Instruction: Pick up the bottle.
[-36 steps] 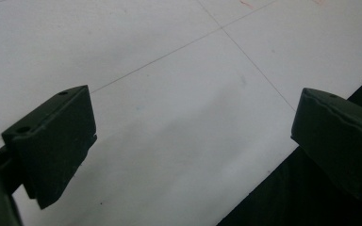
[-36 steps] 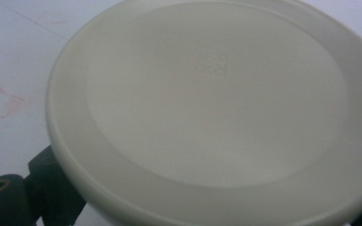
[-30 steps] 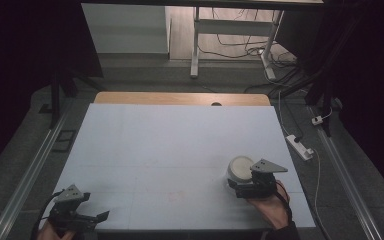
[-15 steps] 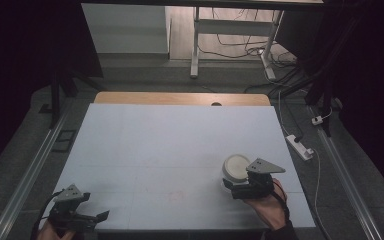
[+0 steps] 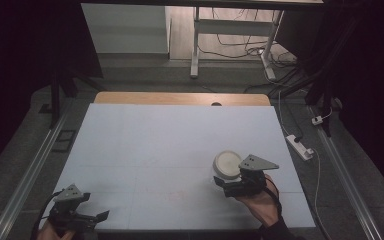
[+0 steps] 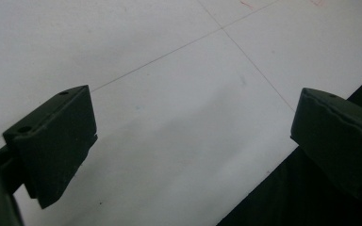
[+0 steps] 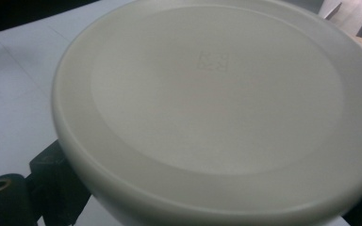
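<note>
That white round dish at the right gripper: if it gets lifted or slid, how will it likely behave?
The white dish looks rigid and smoothly glazed, so probably slippery between the right gripper jaws. Its low, wide shape suggests it slides flat, not tipping. If ceramic, it may chip when dropped.

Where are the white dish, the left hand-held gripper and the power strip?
white dish (image 5: 227,163), high view, centre of its flat face
left hand-held gripper (image 5: 99,216), high view, between its jaw tips
power strip (image 5: 300,146), high view, middle of its body

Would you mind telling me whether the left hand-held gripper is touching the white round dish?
Apart. The high view shows the left hand-held gripper at the table's near-left corner, with bare tabletop between it and the white dish held by the right hand-held gripper.
</note>
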Demonstrator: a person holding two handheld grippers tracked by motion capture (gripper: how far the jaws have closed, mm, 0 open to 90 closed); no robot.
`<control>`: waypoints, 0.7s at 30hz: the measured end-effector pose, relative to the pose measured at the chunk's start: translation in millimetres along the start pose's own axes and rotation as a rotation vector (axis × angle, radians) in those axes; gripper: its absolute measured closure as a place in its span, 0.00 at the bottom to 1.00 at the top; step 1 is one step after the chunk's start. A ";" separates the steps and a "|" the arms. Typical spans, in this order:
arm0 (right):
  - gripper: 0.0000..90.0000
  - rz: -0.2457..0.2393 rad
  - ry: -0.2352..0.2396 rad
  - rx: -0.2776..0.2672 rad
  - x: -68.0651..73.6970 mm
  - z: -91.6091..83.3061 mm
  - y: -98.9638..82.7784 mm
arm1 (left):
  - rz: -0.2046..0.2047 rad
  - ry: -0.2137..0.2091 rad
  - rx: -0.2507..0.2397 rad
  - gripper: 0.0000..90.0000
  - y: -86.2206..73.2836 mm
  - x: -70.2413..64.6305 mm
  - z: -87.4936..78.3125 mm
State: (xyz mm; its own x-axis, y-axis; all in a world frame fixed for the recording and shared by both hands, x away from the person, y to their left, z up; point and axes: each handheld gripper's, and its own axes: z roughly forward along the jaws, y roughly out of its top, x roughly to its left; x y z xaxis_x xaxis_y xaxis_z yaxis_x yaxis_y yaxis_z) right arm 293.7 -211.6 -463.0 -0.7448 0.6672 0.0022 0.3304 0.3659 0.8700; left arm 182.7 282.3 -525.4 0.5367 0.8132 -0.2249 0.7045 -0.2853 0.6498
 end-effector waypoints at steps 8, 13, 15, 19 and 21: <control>0.07 -0.004 0.028 -0.019 5.4 6.4 8.5 | 0.000 0.000 0.001 0.02 0.1 0.1 0.1; 0.07 -0.028 0.047 -0.020 11.1 11.7 13.2 | 0.000 -0.001 0.001 0.02 0.1 0.1 0.1; 0.07 -0.041 0.054 -0.021 14.1 14.0 15.3 | 0.000 -0.001 0.002 0.02 0.1 0.1 0.1; 0.07 -0.055 0.072 -0.025 19.8 19.2 19.3 | 0.000 -0.001 0.003 0.02 0.2 0.1 0.2; 0.07 -0.064 0.084 -0.027 22.7 22.3 20.9 | 0.000 -0.002 0.003 0.02 0.2 0.2 0.2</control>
State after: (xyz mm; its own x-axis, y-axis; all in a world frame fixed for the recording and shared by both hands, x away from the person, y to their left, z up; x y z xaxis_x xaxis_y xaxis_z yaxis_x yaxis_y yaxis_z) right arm 296.7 -174.3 -455.8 -0.8102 0.5860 -0.0136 0.2654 0.3874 0.8829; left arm 183.0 282.3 -525.5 0.5372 0.8125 -0.2263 0.7059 -0.2864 0.6478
